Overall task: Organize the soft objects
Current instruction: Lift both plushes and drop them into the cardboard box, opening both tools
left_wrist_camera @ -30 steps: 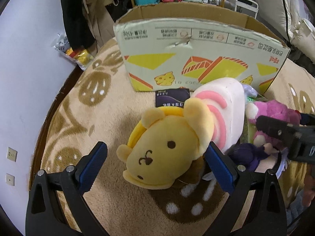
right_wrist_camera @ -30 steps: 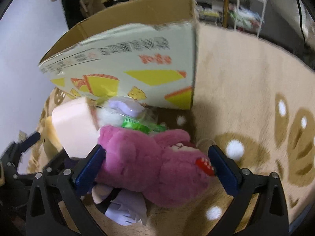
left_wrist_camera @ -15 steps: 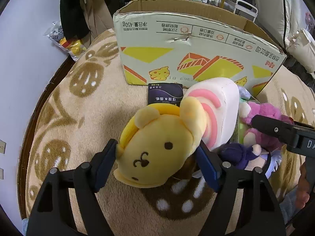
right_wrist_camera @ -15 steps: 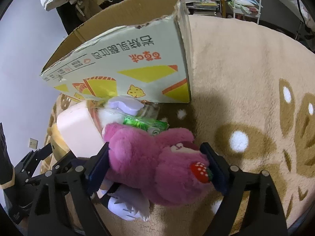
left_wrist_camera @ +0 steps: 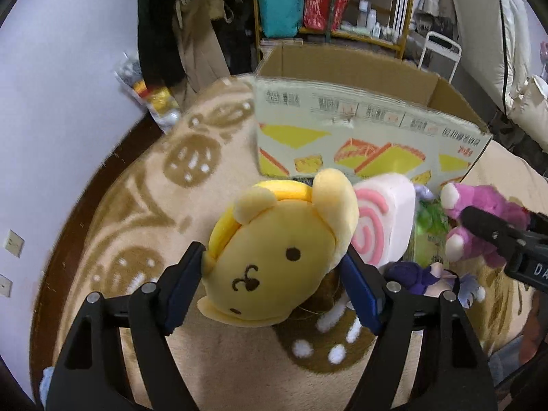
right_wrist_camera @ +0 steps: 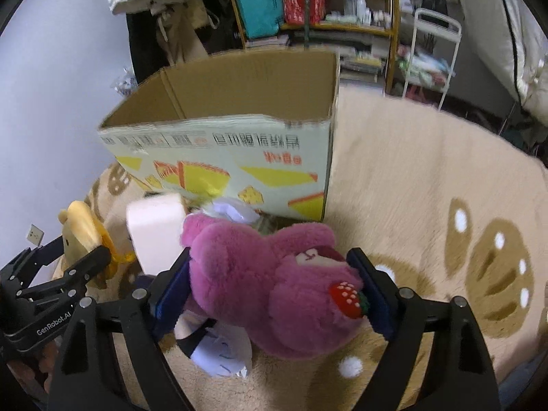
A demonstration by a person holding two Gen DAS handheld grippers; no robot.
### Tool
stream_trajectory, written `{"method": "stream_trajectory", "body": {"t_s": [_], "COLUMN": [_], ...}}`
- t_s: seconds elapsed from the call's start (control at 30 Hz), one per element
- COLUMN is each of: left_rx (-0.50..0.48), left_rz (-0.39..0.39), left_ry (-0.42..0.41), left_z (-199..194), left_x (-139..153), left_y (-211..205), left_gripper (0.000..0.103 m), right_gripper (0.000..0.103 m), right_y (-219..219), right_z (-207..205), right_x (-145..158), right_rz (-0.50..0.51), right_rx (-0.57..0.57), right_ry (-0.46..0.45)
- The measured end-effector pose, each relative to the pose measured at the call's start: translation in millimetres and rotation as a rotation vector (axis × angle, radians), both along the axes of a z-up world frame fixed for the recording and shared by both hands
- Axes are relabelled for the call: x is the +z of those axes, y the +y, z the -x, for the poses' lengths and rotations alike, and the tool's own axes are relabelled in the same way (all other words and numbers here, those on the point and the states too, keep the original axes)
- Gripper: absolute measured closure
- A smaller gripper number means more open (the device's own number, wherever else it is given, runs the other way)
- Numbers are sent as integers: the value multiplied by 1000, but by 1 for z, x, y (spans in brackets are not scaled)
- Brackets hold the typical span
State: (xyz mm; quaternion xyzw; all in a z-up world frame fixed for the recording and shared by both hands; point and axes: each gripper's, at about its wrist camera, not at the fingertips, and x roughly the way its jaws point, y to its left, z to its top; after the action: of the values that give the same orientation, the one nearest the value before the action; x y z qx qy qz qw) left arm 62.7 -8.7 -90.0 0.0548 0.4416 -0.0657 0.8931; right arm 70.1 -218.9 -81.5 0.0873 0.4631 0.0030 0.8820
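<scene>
My left gripper point(left_wrist_camera: 272, 286) is shut on a yellow bear-face plush point(left_wrist_camera: 274, 257) and holds it above the rug. My right gripper point(right_wrist_camera: 272, 291) is shut on a magenta bear plush point(right_wrist_camera: 274, 291) with a strawberry patch, also lifted. The magenta plush point(left_wrist_camera: 479, 219) and the right gripper show at the right of the left wrist view. A pink swirl roll plush point(left_wrist_camera: 380, 219) and a purple doll point(left_wrist_camera: 421, 275) lie on the rug between them. An open cardboard box point(left_wrist_camera: 359, 126) stands behind; it also shows in the right wrist view point(right_wrist_camera: 239, 147).
A beige patterned rug point(right_wrist_camera: 428, 188) covers the floor. A green plastic packet point(left_wrist_camera: 428, 219) lies by the box. A shelf with bags point(left_wrist_camera: 308, 3) and a white rack point(right_wrist_camera: 428, 51) stand beyond the box. A wall point(left_wrist_camera: 51, 85) is at the left.
Both grippers closed on their plushes and lifted them off the rug toward the box. The box's open top has come into view.
</scene>
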Motion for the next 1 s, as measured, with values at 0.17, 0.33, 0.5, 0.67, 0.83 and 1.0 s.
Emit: {"method": "stream_trajectory", "body": {"t_s": [0.17, 0.33, 0.5, 0.67, 0.83, 1.0], "left_rx": [-14, -52, -87, -124, -164, -192], "left_rz": [-27, -28, -20, 6, -19, -94], "left_ry": [-134, -240, -327, -367, -435, -494], "left_z": [21, 36, 43, 37, 25, 0], "left_x": [32, 60, 85, 111, 138, 151], "left_y": [1, -2, -6, -16, -26, -41], "left_gripper": [26, 26, 26, 26, 26, 25], "right_gripper": [12, 12, 12, 12, 12, 12], "right_y": [-4, -8, -7, -12, -19, -20], "right_z": [20, 36, 44, 38, 20, -5], "right_x": [32, 64, 95, 118, 134, 146], "right_rz": [8, -9, 2, -9, -17, 4], "right_rx": [-20, -40, -48, -61, -64, -54], "right_ry": [-125, -263, -389, -469, -508, -547]}}
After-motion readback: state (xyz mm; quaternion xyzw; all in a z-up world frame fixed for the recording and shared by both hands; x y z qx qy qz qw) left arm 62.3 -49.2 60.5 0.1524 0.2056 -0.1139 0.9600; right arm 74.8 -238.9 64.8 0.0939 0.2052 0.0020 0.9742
